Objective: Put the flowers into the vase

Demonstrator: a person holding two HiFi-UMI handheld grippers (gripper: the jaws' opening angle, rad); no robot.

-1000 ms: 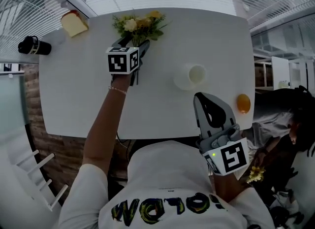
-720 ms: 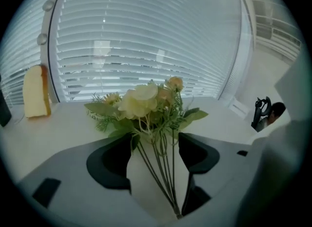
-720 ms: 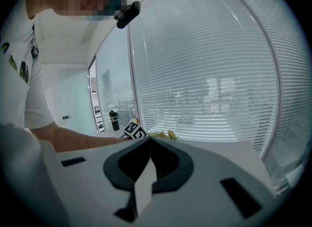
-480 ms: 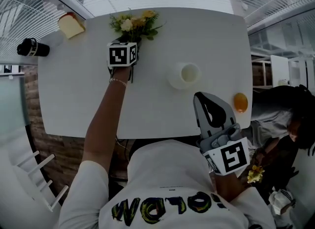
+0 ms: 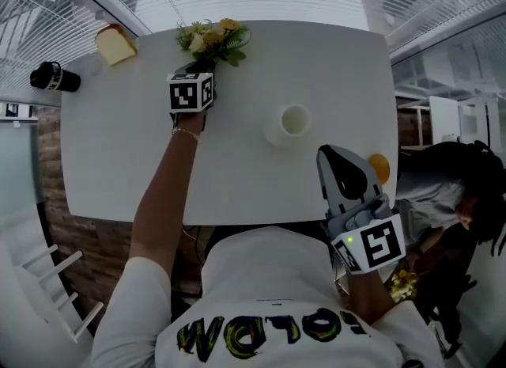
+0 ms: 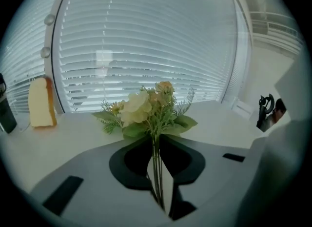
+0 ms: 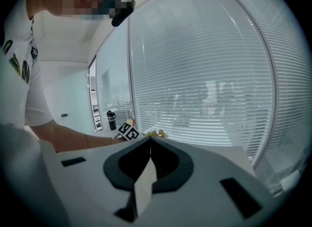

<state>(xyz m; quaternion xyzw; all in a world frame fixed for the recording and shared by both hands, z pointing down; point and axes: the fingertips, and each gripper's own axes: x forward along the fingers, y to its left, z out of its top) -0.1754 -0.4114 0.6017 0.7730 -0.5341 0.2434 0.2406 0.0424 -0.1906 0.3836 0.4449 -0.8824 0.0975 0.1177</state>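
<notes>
Upper left of the head view: a dark bottle (image 5: 54,77) and a pale yellow block (image 5: 115,44) sit at the far corner of the table (image 5: 118,161), well apart from the work and, by judgement, no part of it. Right of them, at the far edge, the flowers (image 5: 210,39) lie with blooms away from the person and stems toward them, which offers the stems to the left gripper (image 5: 205,67). Its 2 jaws are closing with the bundled stems between them and the gap is narrow, leaving the blooms clear of the pads. At centre frame the white vase (image 5: 291,123) stands upright, mouth open, well apart from the flowers. At lower right the right gripper (image 5: 334,157) hovers over the near table edge, jaws pressed together on nothing, probably held in reserve to steady the vase. An orange round object (image 5: 380,168) lies just beside it. Pose: the left arm reaches straight across the table, gripper tilted downward; the right forearm sits close to the body, gripper nearly level.
</notes>
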